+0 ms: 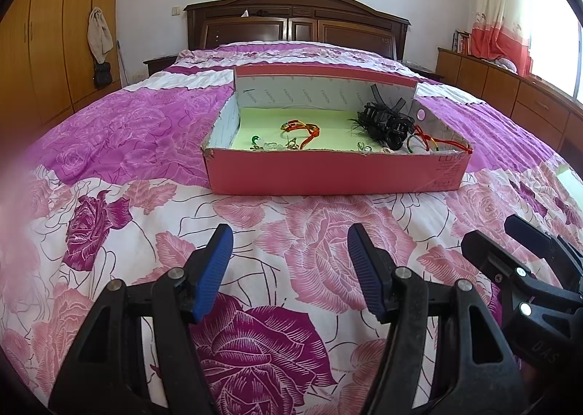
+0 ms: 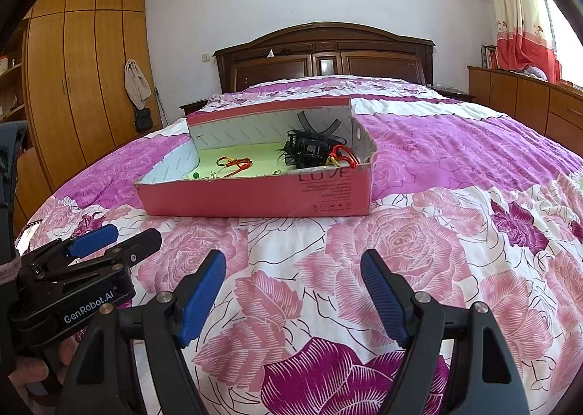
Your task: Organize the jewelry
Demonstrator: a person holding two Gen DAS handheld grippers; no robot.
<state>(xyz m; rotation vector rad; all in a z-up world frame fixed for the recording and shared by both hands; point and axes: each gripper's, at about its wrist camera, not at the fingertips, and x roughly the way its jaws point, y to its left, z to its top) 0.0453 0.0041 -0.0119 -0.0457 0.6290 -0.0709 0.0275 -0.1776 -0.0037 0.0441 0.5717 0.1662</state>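
A pink cardboard box (image 1: 328, 174) (image 2: 255, 198) with a light green floor sits on the flowered bedspread. Inside lie a red-and-yellow cord bracelet (image 1: 300, 128) (image 2: 235, 163), a second coloured cord bracelet (image 1: 433, 143) (image 2: 340, 156) at the right end, black feathered hair clips (image 1: 386, 121) (image 2: 309, 149) and small earrings with a green bead (image 1: 260, 143) (image 2: 196, 174). My left gripper (image 1: 289, 240) hovers open over the bedspread short of the box, nothing between its blue pads. My right gripper (image 2: 291, 265) is open too, empty, also in front of the box.
The bed (image 2: 455, 233) carries a pink and purple rose quilt, with a dark wooden headboard (image 2: 324, 54) behind. A wooden wardrobe (image 2: 83, 69) stands left, low cabinets (image 2: 528, 101) and a curtain right. Each gripper shows at the edge of the other's view.
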